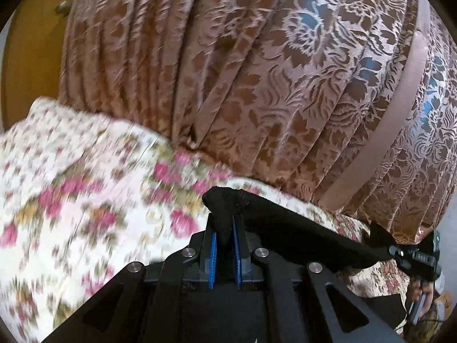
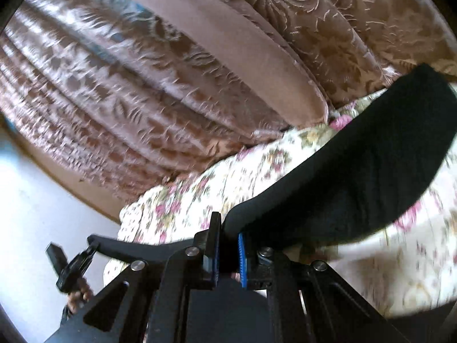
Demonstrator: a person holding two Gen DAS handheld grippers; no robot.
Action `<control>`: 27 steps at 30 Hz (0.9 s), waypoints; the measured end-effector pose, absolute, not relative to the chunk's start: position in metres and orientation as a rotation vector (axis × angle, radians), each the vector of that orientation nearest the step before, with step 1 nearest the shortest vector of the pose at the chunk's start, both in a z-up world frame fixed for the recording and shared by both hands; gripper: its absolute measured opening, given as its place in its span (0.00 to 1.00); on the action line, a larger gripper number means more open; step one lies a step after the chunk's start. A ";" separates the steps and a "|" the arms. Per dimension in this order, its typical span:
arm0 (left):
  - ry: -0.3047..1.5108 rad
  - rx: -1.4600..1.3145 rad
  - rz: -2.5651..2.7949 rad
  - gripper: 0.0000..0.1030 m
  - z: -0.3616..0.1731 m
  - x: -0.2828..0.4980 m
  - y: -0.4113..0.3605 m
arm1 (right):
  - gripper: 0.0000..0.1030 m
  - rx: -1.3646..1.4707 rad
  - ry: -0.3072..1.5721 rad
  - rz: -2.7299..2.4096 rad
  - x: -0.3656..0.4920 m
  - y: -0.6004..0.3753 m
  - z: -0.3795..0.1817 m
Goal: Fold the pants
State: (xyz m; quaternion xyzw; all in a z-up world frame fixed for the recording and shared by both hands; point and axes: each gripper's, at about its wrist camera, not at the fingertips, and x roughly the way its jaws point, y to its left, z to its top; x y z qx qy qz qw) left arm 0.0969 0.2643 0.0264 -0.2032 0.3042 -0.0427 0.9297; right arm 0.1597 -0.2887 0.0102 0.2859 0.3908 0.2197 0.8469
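Observation:
The black pants hang above a floral bedspread, stretched as a dark band between both grippers. In the left wrist view my left gripper is shut on a bunched corner of the pants, with cloth pinched between its blue pads. The band runs right to my right gripper. In the right wrist view my right gripper is shut on the pants, which sweep up to the right. A thin strip leads left to my left gripper, held by a hand.
A brown patterned curtain hangs in pleats close behind the bed, with a plain satin band down it. Wooden furniture with a knob stands at the far left. A pale surface lies left of the bedspread.

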 end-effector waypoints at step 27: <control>0.765 -1.126 -0.007 0.31 -0.120 -0.024 0.308 | 0.08 0.475 1.098 0.431 0.039 -0.235 -0.110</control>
